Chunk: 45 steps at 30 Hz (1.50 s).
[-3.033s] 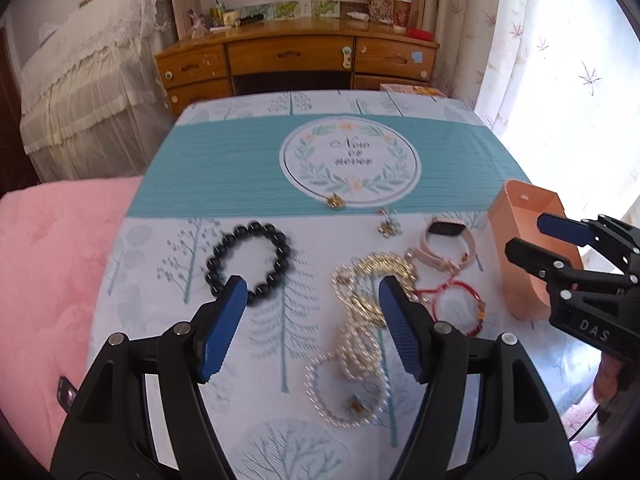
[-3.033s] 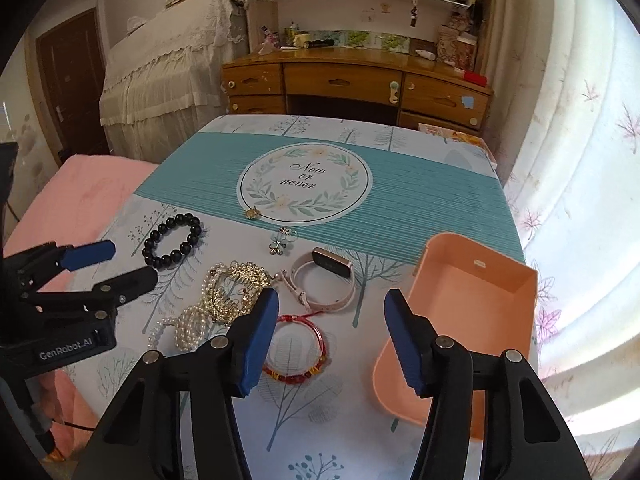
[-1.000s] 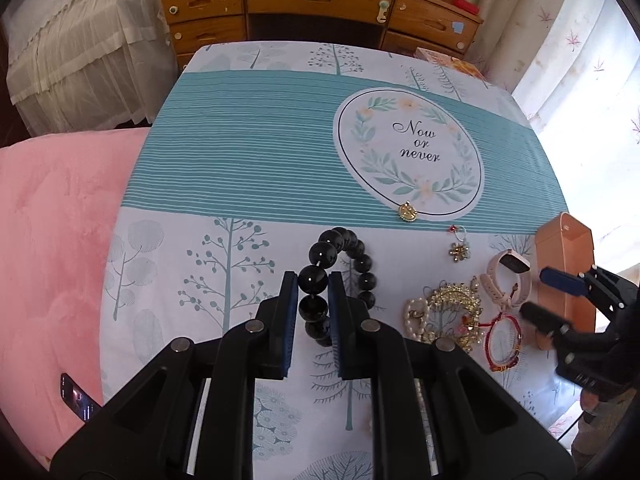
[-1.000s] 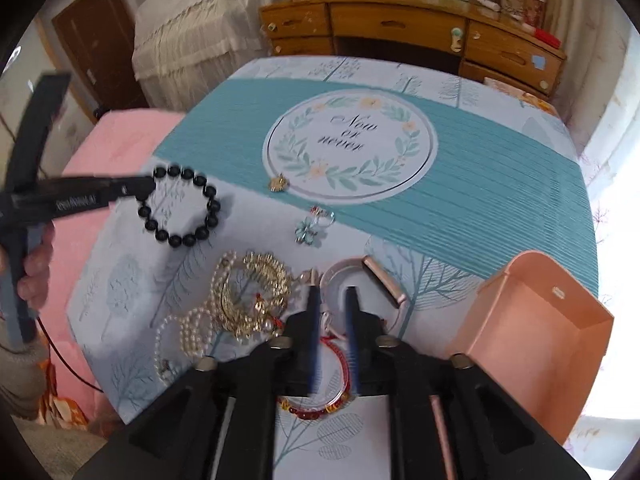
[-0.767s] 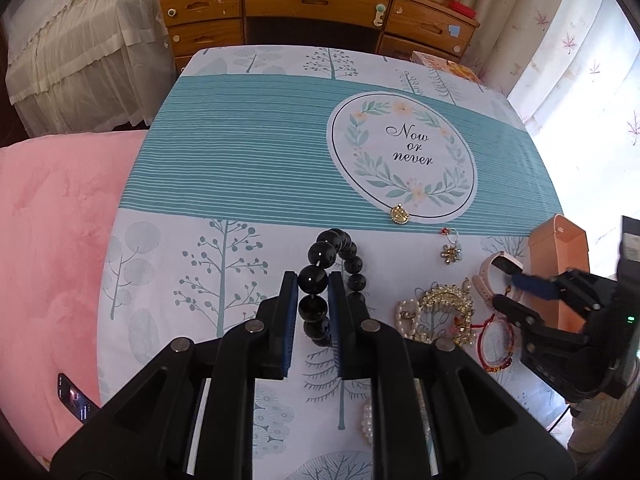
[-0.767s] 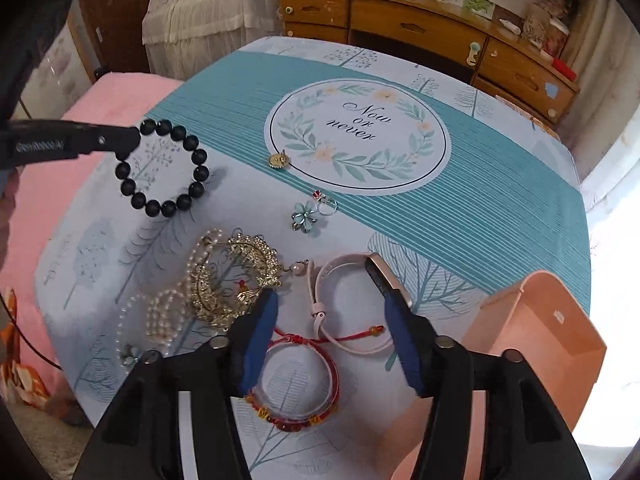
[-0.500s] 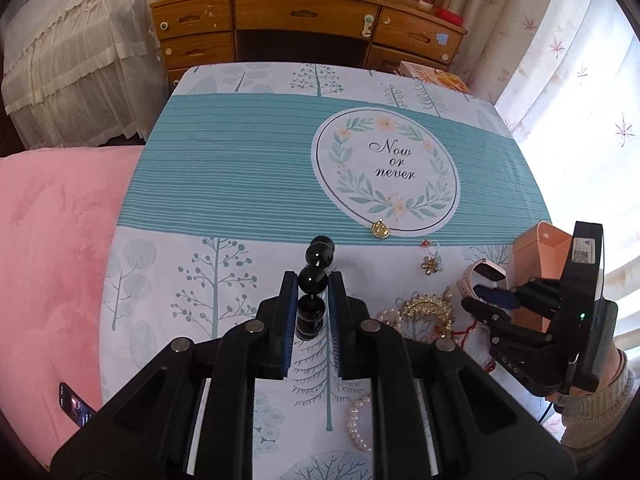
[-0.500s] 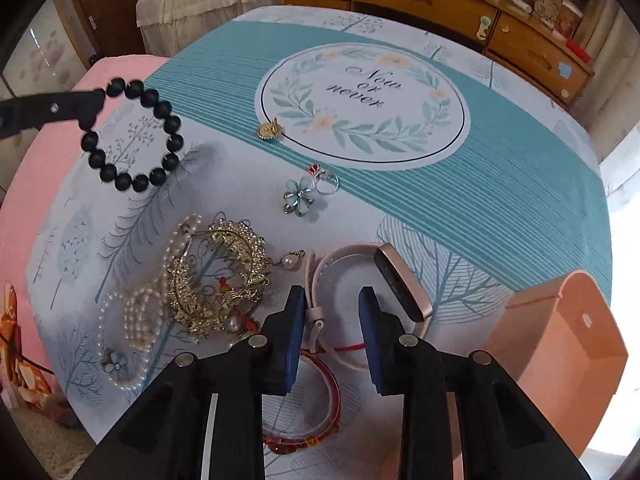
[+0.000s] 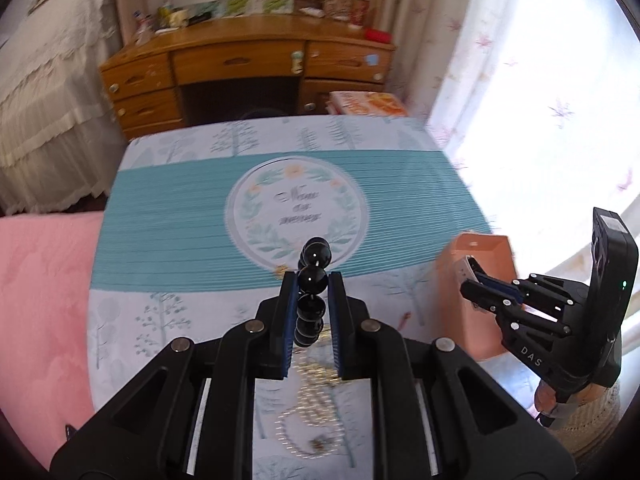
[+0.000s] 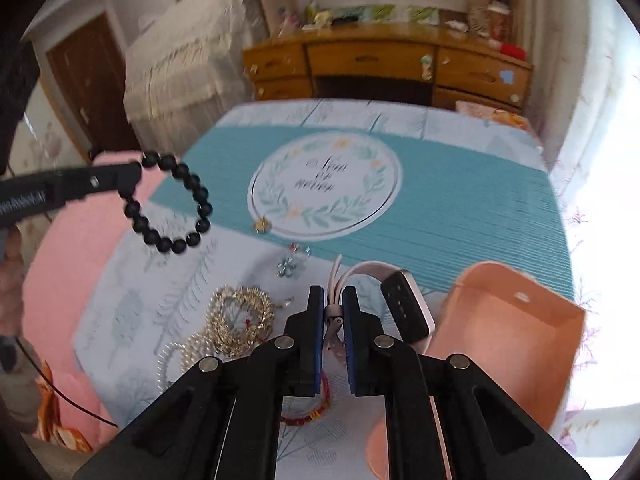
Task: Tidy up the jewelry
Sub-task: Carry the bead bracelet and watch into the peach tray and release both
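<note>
The black bead bracelet [image 10: 170, 208], flat on the tablecloth [image 10: 460, 216] three seconds ago, has been clamped by the left gripper [image 9: 312, 280] and lifted clear of it. The pink-strapped watch [image 10: 404, 304], then lying loose, has been pinched at its strap by the right gripper [image 10: 333, 304] and raised at 9 o'clock of the peach box [image 10: 532, 344].

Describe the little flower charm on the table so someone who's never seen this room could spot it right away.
Start at the round leafy wreath print in the middle of the teal tablecloth. Just below its lower rim, on the pale tree-patterned strip, lies the flower charm. Its pale blue, silvery petals set it apart from the small gold pendant on the rim and the gold and pearl tangle nearer the camera.
</note>
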Motion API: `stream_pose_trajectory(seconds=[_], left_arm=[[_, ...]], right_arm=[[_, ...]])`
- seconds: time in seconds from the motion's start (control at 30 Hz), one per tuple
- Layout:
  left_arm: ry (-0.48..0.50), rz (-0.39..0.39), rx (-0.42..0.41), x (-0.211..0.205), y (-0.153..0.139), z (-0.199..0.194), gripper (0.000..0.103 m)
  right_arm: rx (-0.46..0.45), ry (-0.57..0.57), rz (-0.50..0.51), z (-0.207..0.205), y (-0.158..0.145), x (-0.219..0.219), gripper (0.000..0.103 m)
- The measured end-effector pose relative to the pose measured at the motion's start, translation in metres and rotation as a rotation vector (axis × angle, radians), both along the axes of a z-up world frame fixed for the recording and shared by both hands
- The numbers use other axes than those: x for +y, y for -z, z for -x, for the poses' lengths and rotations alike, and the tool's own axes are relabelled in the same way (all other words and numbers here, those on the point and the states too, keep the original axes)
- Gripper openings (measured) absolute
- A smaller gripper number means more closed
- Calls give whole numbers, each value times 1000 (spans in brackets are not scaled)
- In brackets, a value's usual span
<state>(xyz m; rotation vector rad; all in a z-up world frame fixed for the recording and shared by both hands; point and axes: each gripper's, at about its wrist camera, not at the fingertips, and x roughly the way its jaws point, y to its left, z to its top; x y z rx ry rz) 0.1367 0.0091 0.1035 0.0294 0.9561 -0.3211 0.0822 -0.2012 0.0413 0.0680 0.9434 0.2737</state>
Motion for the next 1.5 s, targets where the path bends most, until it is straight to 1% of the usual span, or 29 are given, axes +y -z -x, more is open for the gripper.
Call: stream_pose_trajectory(seconds=[0.13, 0.2, 0.3, 0.4, 0.5, 0.6, 0.63, 0.77, 0.87, 0.93, 1.0, 1.03, 1.1, 1.17, 1.23, 1.27, 1.3, 1.43, 1.5], left_arm=[[90, 39, -24, -50, -12, 9, 12], [131, 61, -20, -79, -11, 11, 12], [192, 94, 21, -122, -1, 11, 12], [249, 95, 54, -165, 15, 15, 12], [304, 85, 86, -205, 33, 21, 12], [346, 76, 106, -231, 49, 30, 12], [353, 70, 112, -237, 55, 31, 12], [339, 25, 144, -248, 87, 24, 12], [270, -24, 161, -237, 114, 11, 13], [217, -85, 156, -230, 126, 8, 13], [219, -83, 172, -226, 134, 11, 13], [220, -85, 178, -222, 136, 14, 13], [218, -108, 163, -222, 136, 24, 13], [210, -136, 147, -222, 135, 34, 13], [208, -149, 138, -222, 134, 38, 13], [207, -147, 138, -220, 135, 40, 13], [206, -140, 141, -219, 136, 41, 13], [210, -116, 170, -215, 133, 39, 13], [212, -100, 179, -213, 128, 46, 15]], right_arm=[[-31, 79, -35, 24, -16, -41, 9], [-22, 122, -52, 33, -13, -60, 9], [15, 171, -87, 46, 0, -88, 9], [66, 209, -118, 58, 22, -108, 9], [103, 224, -130, 68, 42, -119, 9], [126, 228, -118, 78, 57, -125, 9], [129, 226, -118, 84, 63, -121, 9], [139, 217, -122, 95, 77, -122, 9], [148, 220, -122, 100, 83, -121, 9], [141, 214, -113, 102, 83, -118, 9], [137, 208, -96, 104, 83, -116, 11], [137, 207, -90, 103, 82, -114, 13], [132, 209, -60, 103, 81, -112, 19], [128, 208, -35, 103, 80, -111, 23], [127, 207, -35, 104, 78, -112, 26], [125, 207, -35, 105, 77, -112, 29], [121, 210, -28, 105, 75, -112, 35], [124, 200, -29, 105, 74, -112, 40], [119, 188, -41, 107, 73, -111, 50]])
